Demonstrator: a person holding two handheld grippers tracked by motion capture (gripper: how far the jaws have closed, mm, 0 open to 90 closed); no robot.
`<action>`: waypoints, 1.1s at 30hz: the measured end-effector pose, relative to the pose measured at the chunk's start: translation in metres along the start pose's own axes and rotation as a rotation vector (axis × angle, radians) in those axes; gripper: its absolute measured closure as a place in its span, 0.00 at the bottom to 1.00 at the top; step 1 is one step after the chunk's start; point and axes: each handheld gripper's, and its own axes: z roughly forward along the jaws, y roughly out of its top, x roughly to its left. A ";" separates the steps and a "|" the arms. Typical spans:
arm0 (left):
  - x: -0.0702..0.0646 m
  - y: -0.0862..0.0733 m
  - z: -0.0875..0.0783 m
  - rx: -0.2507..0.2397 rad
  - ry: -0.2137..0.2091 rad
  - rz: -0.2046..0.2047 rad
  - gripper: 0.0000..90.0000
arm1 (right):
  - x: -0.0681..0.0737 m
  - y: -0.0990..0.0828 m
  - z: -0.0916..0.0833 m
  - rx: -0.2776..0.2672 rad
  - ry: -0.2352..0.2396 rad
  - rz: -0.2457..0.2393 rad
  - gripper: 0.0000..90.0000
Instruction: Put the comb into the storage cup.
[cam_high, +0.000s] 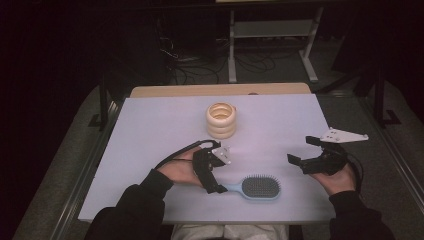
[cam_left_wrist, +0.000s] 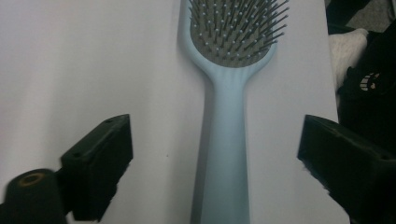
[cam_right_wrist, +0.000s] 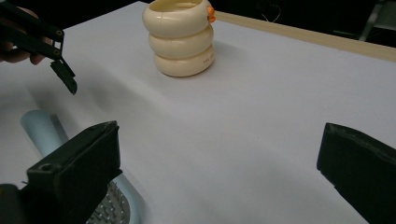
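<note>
The cream cup (cam_high: 221, 120) is seen past the brush (cam_high: 256, 187); its contents cannot be made out, its small print unreadable. The left gripper (cam_left_wrist: 212, 154) is spread open astride the brush handle, untouching. The right gripper (cam_right_wrist: 219, 172) is held open beside the brush.

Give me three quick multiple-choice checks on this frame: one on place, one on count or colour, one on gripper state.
1. Where does the hairbrush lie?
A. inside the cream holder
B. flat on the white table top, near the person's edge
C. on the floor

2. How many stacked rings form the cream holder?
A. one
B. three
C. five

3. How do the left gripper jaws stand?
A. wide apart, handle between them, untouched
C. clamped on the bristles
B. shut on nothing

Key: 1 B, the high view shows it flat by the near edge; 2 B, the right gripper view shows three bulges; 3 A, white table shows on both sides of the handle.
</note>
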 end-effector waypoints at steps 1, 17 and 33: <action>0.000 0.000 0.000 0.000 0.000 0.000 0.08 | 0.000 0.000 0.000 0.000 0.000 0.000 0.00; -0.003 0.012 0.032 0.060 -0.004 0.041 0.00 | 0.000 0.000 0.000 0.002 0.005 -0.002 0.00; -0.007 0.017 0.045 0.078 -0.030 0.084 0.20 | 0.001 0.000 0.001 0.004 0.007 -0.005 0.00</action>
